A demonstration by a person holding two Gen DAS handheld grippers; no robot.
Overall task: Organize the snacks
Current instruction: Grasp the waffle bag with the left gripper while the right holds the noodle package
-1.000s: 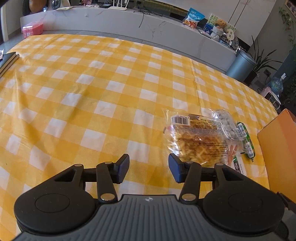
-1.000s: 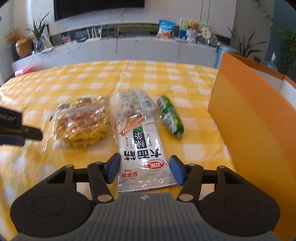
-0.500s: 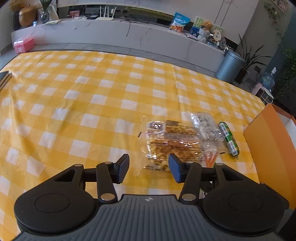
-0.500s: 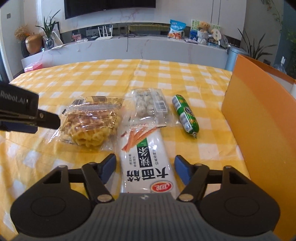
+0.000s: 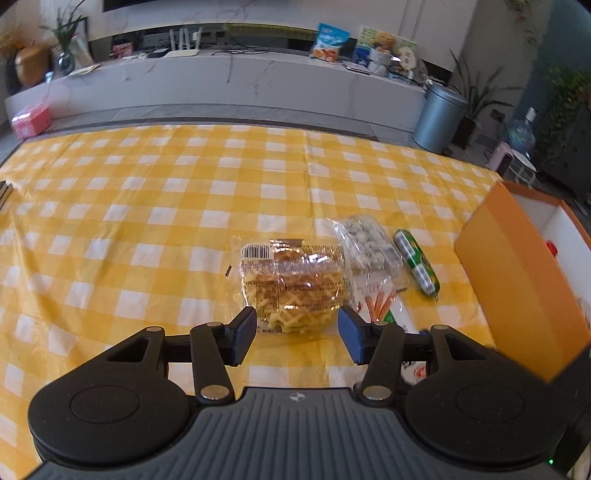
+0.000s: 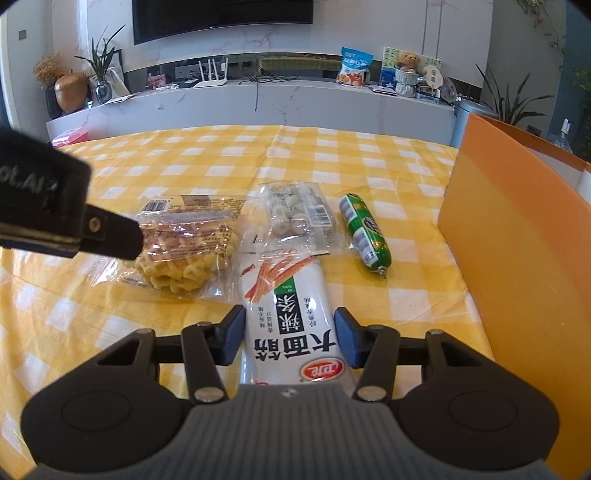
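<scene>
Left tool [image 5: 297, 334] advanced; four snack packs [image 6: 184, 251], one box [image 6: 517, 266].

A home living room, shown by a wall-mounted television [image 6: 221, 14], marble media ledge [image 6: 258, 99], houseplants [image 6: 99, 66], checked tablecloth [image 5: 184, 192].

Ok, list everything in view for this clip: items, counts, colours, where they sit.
waffle bag: one, clear with golden waffles, on the cloth ahead of the left gripper
white pack: one, white with green label, between the right gripper's fingers
clear bag: one, pale round pieces, beyond the white pack
sausage: one, green wrapper, beside the box
box: one, orange, right edge
tablecloth: one, yellow and white check
left gripper: black, blue pads, opening, nothing gripped
right gripper: black, blue pads, closing around the white pack
</scene>
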